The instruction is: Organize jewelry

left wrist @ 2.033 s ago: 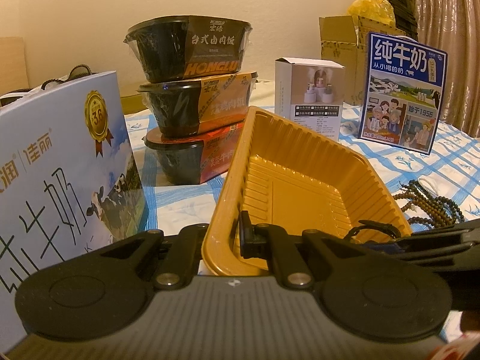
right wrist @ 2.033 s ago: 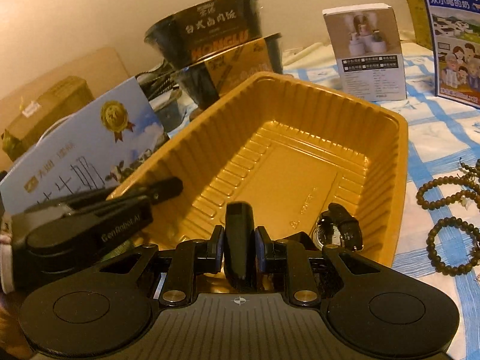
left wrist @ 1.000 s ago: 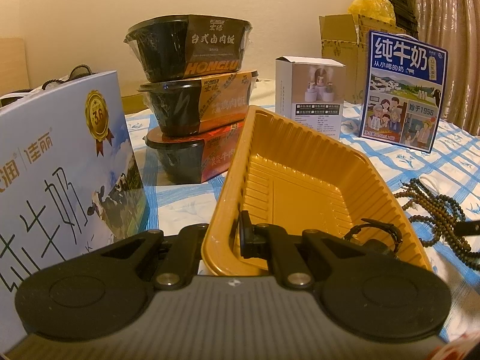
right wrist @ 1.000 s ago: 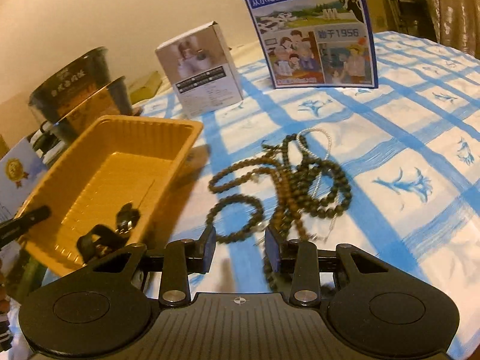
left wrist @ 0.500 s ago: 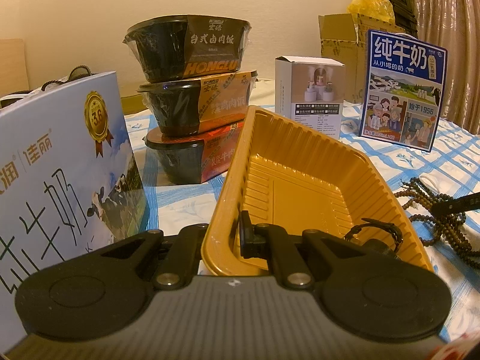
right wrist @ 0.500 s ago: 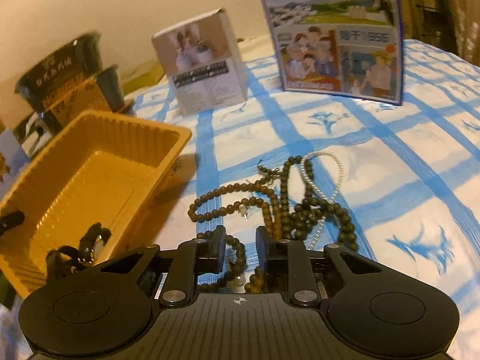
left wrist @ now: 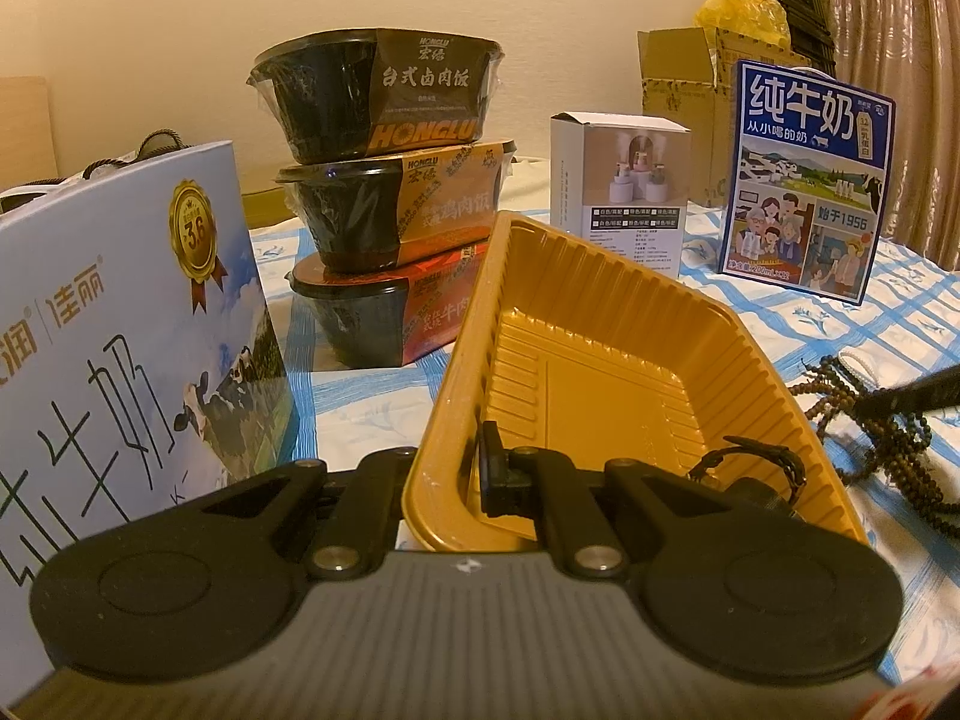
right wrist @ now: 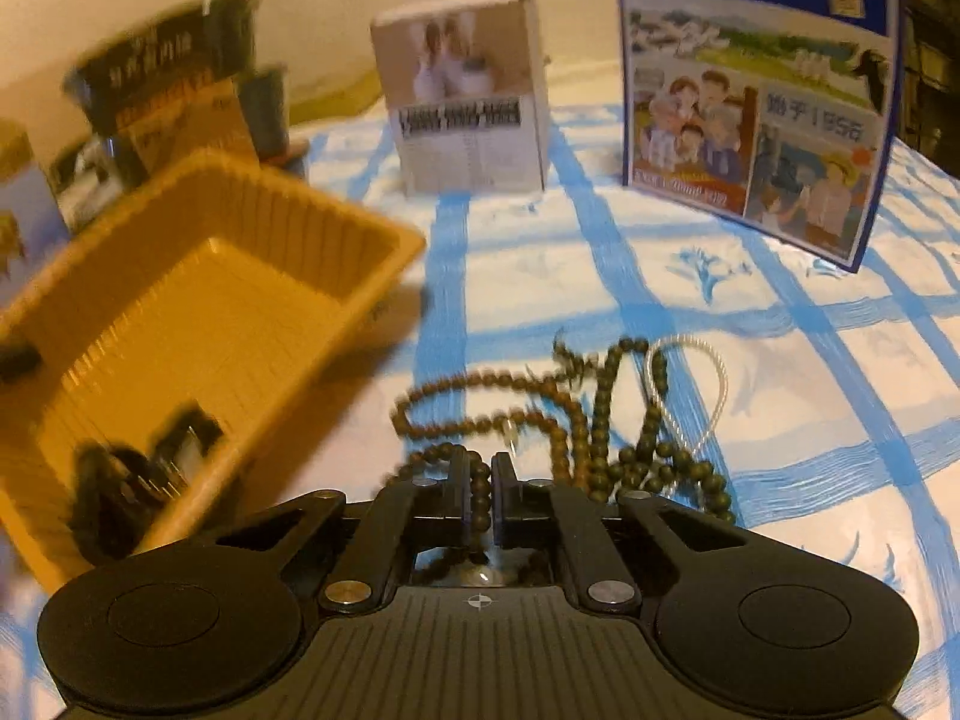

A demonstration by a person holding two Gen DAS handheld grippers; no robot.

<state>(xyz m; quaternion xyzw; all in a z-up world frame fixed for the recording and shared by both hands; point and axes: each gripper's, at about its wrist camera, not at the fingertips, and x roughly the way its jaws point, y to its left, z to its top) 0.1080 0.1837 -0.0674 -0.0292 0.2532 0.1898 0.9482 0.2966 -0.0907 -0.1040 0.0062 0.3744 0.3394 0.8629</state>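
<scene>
My left gripper (left wrist: 462,474) is shut on the near rim of the orange plastic tray (left wrist: 600,372), one finger inside the wall and one outside. A black watch (left wrist: 756,474) lies in the tray's near right corner. To the right of the tray, a tangle of dark wooden bead strings (right wrist: 600,414) and a thin pearl strand (right wrist: 714,384) lie on the cloth. My right gripper (right wrist: 478,480) is at the near edge of this tangle, its jaws closing with one bead string pinched between the pads. Its finger (left wrist: 912,396) shows in the left wrist view.
Three stacked black meal bowls (left wrist: 372,204) stand behind the tray. A large milk box (left wrist: 120,324) is at the left, a white carton (left wrist: 624,192) and a blue milk carton (left wrist: 804,180) at the back right. A blue-checked cloth (right wrist: 810,450) covers the table.
My right gripper left the watch in the tray, swung right to the beads, and its jaws came together on a bead string. The left gripper and tray have not moved.
</scene>
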